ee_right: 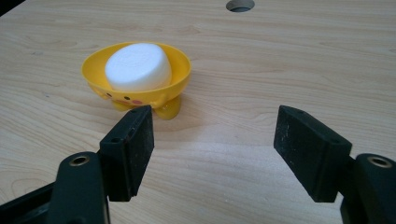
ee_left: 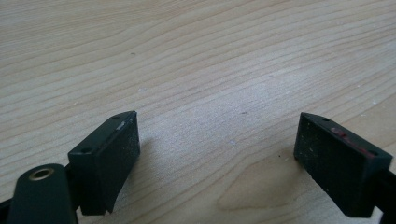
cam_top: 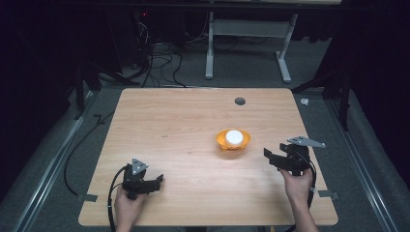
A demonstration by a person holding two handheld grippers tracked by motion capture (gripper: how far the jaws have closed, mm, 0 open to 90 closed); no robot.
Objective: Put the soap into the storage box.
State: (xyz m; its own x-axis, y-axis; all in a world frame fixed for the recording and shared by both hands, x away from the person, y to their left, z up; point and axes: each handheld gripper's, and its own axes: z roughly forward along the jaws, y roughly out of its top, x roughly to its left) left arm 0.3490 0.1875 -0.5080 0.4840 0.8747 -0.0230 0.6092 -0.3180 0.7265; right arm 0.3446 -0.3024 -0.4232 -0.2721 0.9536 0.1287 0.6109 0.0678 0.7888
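Observation:
A small yellow bowl (cam_top: 233,140) with a duck face stands on the wooden table (cam_top: 174,130), right of centre. A white round block (cam_top: 234,137) sits inside it. In the right gripper view the bowl (ee_right: 140,91) and the white block (ee_right: 137,66) lie just ahead and to the left of the jaws. My right gripper (cam_top: 273,157) is open and holds nothing; the same gripper (ee_right: 212,151) hovers low over the wood. My left gripper (cam_top: 157,182) is near the front left edge, open and without a load, its jaws (ee_left: 217,158) spread wide above bare wood.
A round cable hole (cam_top: 240,101) pierces the table near its far edge. Beyond the table stand white desk legs (cam_top: 209,48) and tangled cables (cam_top: 159,63) on the floor. Black stands (cam_top: 344,92) flank the table on both sides.

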